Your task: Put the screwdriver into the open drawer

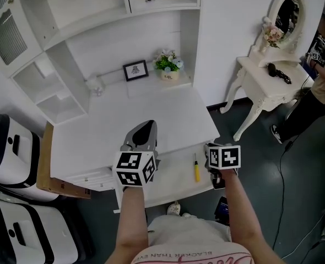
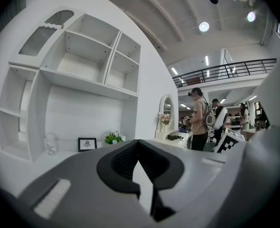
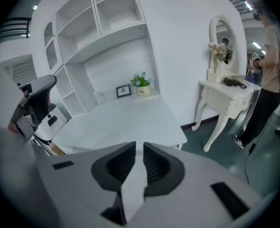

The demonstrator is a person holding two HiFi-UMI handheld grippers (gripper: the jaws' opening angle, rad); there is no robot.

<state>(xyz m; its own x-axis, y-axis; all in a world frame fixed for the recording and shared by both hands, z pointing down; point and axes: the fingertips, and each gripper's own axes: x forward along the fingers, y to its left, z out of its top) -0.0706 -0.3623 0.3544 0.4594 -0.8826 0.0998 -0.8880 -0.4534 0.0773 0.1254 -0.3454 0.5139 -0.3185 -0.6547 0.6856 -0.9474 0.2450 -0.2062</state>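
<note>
So the screwdriver (image 1: 196,168) looks like it's already lying in the open drawer (image 1: 171,183), the tray that sticks out at the 6 o'clock edge of the white desk (image 1: 124,120). Nothing is holding it. It sits toward the drawer's 3 o'clock end, well clear of both tools as far as I can tell.

The bit that matters is where it lies relative to the hands. In the head view it's at roughly 8 o'clock from the right gripper (image 3: 139,148), just beside that marker cube. From the left gripper (image 1: 149,125) it's off at about 4 o'clock and noticeably farther away. So the right hand is the nearer one if anything needs another nudge.

Its long axis runs 12 to 6, with the yellow handle at the 6 end and the thin shaft pointing to 12. That puts it across the drawer's width, not along it.

- **Right gripper:** the jaws are nearly together with just a thin slit between them, and nothing is in there, only desk behind.
- **Left gripper:** the jaws are closed tip to tip, also empty, aimed out toward the shelves at 12.

My read is that the placing part is done and there's no reach left to make.
</note>
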